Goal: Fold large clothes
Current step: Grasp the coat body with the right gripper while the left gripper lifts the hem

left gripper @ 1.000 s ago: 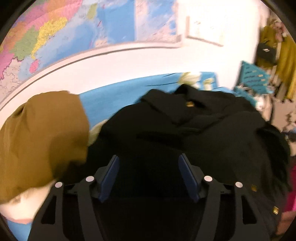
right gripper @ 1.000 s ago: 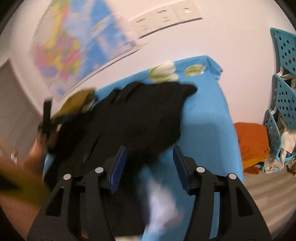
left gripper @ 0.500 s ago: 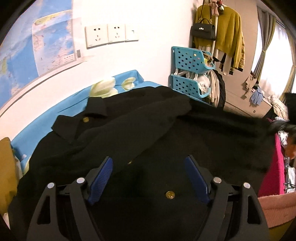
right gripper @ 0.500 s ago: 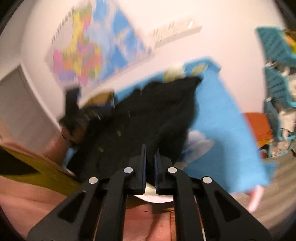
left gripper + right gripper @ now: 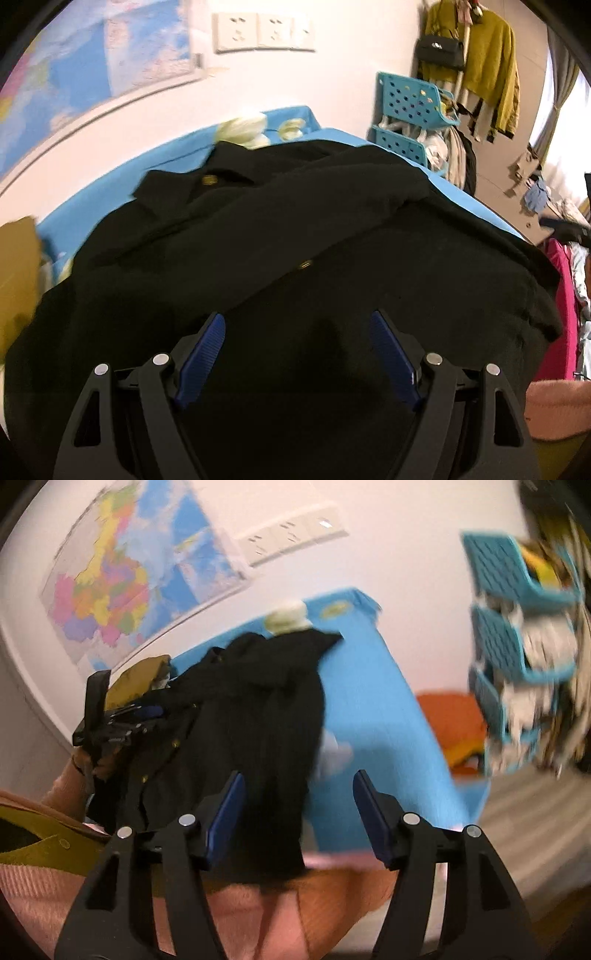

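A large black coat (image 5: 295, 236) with gold buttons lies spread over the blue bed sheet (image 5: 177, 155), collar toward the wall. My left gripper (image 5: 297, 325) hovers just above its lower part, open and empty. In the right wrist view the coat (image 5: 266, 709) lies along the sheet (image 5: 373, 709) with its hem at the near bed edge. My right gripper (image 5: 297, 786) is open and empty above that hem. The left gripper (image 5: 122, 716) also shows there, at the coat's left side.
An olive garment (image 5: 14, 280) lies at the bed's left end. Blue plastic baskets (image 5: 410, 107) with clothes stand right of the bed, an orange cloth (image 5: 458, 720) on the floor beside them. A pink-sleeved arm (image 5: 258, 915) is at the bed's near edge.
My right gripper was shut half a second ago and has opened above the coat's hem. My left gripper stayed open and swung from the olive garment toward the coat's middle.
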`<move>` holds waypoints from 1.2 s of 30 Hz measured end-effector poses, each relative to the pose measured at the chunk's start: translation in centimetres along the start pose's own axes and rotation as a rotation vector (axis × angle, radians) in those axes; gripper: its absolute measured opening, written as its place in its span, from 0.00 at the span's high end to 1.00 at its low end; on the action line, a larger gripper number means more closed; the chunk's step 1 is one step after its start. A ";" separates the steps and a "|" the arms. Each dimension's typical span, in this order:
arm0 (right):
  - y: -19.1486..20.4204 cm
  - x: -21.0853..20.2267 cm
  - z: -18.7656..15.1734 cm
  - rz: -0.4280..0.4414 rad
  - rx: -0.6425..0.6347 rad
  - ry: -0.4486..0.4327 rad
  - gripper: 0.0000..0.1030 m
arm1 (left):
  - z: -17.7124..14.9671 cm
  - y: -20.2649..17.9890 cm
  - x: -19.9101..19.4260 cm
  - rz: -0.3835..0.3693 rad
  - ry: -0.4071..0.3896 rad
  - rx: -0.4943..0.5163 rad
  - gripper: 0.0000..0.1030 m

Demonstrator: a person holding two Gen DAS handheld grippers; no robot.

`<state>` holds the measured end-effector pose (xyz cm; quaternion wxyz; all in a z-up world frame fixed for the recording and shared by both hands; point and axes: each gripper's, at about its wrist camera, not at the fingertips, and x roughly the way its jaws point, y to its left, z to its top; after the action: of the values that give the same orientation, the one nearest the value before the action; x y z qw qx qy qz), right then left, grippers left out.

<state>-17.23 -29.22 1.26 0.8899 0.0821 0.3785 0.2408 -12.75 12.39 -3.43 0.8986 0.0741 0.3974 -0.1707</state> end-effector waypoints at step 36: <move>16.9 23.0 8.1 0.336 -0.278 0.270 0.36 | -14.8 19.5 -15.4 0.306 -0.077 -0.447 0.86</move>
<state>-3.90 -2.92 -2.10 0.7816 -0.0122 0.4383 0.4436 -25.38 38.34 -2.06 0.9224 -0.0738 0.3748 0.0562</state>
